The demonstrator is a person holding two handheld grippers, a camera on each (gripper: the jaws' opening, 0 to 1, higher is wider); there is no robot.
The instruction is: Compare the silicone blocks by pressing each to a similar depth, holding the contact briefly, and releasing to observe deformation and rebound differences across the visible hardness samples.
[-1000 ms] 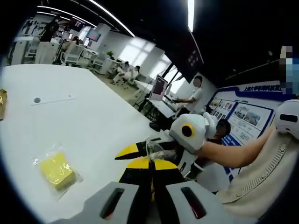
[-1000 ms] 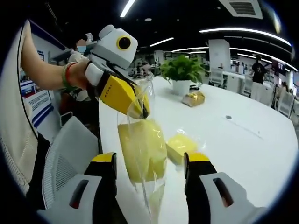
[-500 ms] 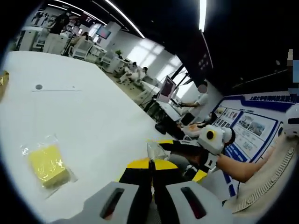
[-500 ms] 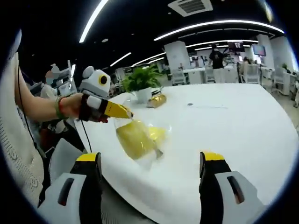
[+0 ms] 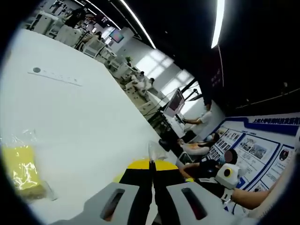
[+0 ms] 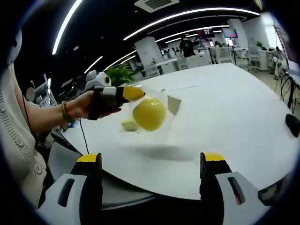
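Note:
A clear plastic bag with a yellow silicone block [image 6: 149, 113] inside hangs in the air above the white table [image 6: 225, 112]. My left gripper [image 6: 132, 93], held by a hand, is shut on the bag's top edge. That pinched bag edge [image 5: 151, 154] sticks up between the left gripper's [image 5: 151, 165] closed yellow tips. A second bagged yellow block [image 5: 21, 171] lies on the table, seen small as the second block [image 6: 130, 125] under the hanging bag. My right gripper [image 6: 150, 161] is open and empty, well back from the table edge.
A potted plant [image 6: 121, 72] stands behind the left gripper. A dark object [image 6: 293, 124] sits at the table's right edge. A grey mesh chair [image 6: 70, 161] is below the table edge. People sit at desks [image 5: 192, 119] beyond the table.
The left gripper has lifted the bagged block higher above the table. The right gripper has drawn back, away from the bag and the table edge.

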